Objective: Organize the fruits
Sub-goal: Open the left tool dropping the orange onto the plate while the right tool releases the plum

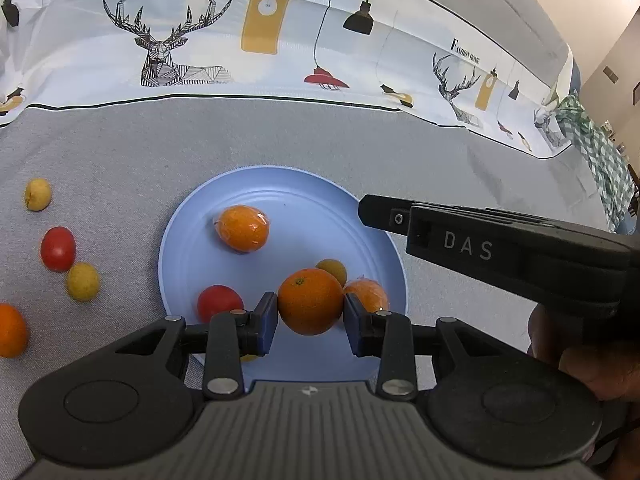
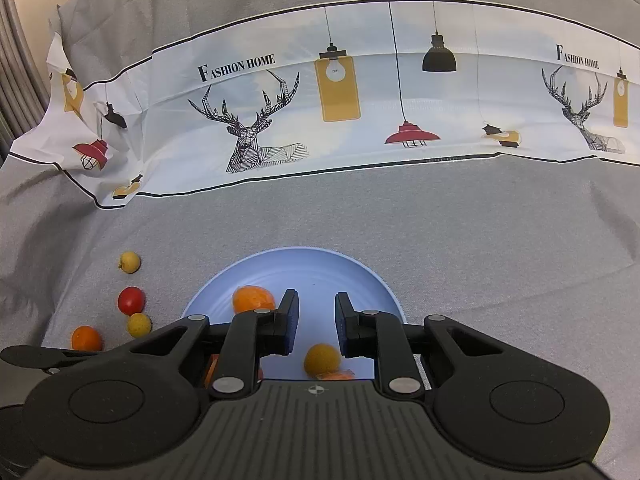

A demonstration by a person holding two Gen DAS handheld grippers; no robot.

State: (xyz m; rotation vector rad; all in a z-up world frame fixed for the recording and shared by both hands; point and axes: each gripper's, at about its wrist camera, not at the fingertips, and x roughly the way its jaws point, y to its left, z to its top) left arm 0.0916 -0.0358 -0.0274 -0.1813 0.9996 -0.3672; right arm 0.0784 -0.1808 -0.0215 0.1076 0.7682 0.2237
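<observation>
On the grey desk sits one blue plate, with fruit on it and beside it. The left tool is clamped on one orange, its two blue pads pressing the fruit from either side, above the near half of the plate. Lying on the plate in the left wrist view are two wrapped oranges, one toward the far side and one near the right rim, one tomato at the left, and one yellow fruit half hidden behind the held orange. A bit of yellow shows under the left finger; I cannot tell what it is. Off the plate to the left lie five loose fruits: two yellow ones, one loose tomato between them and touching the nearer one, and one loose orange at the frame edge. The right tool hovers over the plate with nothing between its pads; a narrow gap remains between them, but the jaws stand at their tightest, so it is closed and empty. Its black body reaches in from the right in the left view, with part of a hand below it. One printed cloth with deer and lamps runs across the back
</observation>
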